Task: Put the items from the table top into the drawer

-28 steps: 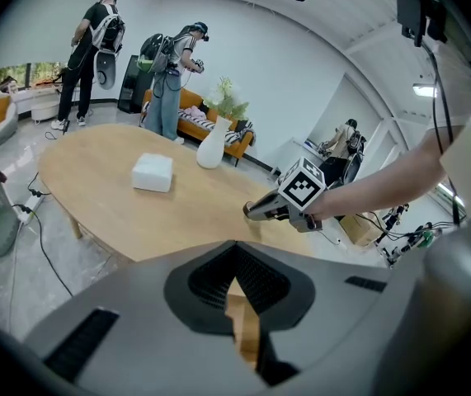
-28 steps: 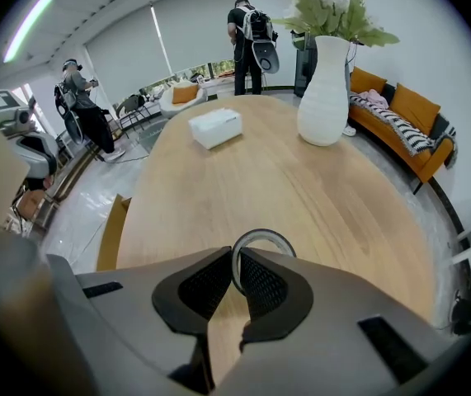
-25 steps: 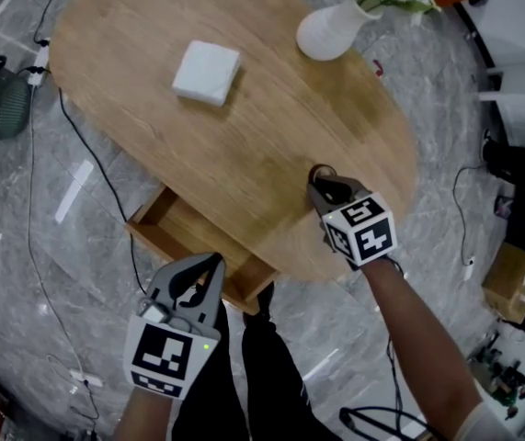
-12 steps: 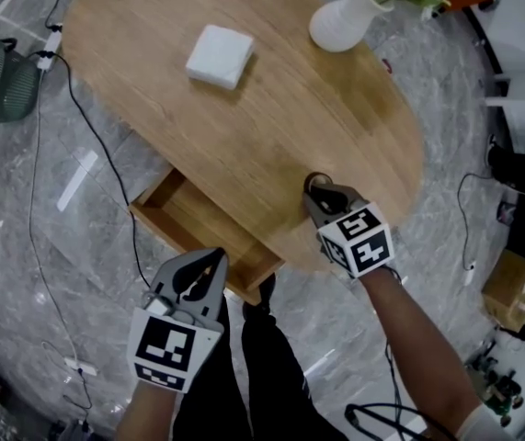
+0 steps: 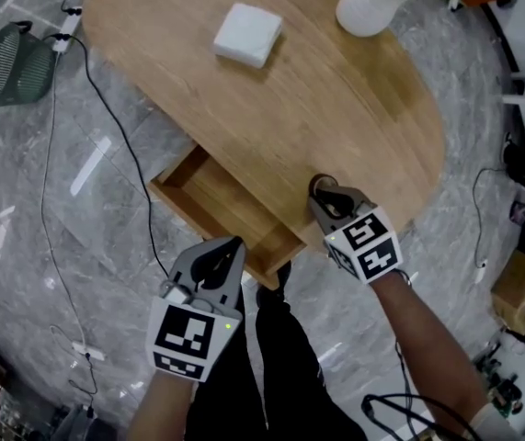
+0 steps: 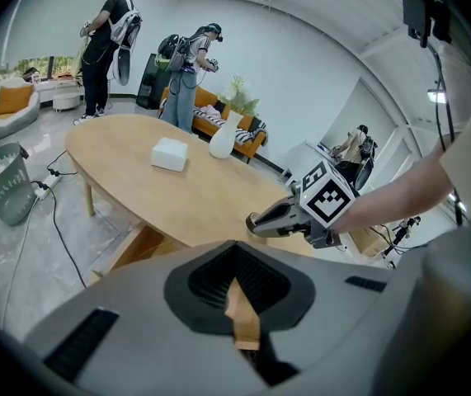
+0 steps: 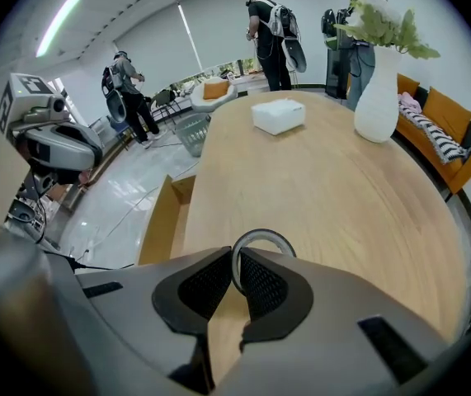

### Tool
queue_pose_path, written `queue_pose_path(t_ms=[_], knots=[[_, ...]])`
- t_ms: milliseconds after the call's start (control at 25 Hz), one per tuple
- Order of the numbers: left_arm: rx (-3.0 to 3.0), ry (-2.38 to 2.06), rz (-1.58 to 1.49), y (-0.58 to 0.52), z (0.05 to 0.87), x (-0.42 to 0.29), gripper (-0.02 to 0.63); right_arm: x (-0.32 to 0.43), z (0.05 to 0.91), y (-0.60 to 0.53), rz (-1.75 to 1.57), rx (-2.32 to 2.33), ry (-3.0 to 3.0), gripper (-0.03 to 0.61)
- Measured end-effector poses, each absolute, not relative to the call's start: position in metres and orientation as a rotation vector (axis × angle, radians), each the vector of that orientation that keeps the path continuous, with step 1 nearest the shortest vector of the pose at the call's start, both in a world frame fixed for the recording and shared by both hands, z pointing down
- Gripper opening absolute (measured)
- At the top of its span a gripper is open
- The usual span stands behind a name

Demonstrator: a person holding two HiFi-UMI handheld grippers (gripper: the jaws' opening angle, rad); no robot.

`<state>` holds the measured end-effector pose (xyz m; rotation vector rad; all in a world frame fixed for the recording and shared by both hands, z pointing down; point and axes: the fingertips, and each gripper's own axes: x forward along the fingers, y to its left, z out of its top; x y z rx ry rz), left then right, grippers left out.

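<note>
Fingers | right gripper (image 7: 237, 275): clamped on wall of thin ring (image 7: 264, 233) | left gripper (image 6: 235, 258): closed together, nothing between

Office lounge: sofa (image 7: 445, 110), marble floor (image 5: 32, 237), ppl (image 6: 103, 52) w/ rigs.
</note>
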<state>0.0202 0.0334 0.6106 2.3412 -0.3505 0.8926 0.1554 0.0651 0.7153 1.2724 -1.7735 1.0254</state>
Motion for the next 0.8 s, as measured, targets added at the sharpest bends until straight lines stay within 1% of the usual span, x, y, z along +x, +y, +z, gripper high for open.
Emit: queue_pose_path(t_ms=[800], knots=[[2.316, -0.442, 0.877, 0.042, 0.624, -0.023, 0.002, 0.066, 0.72, 0.094, 1.039, 1.131, -1.87, 0.057]])
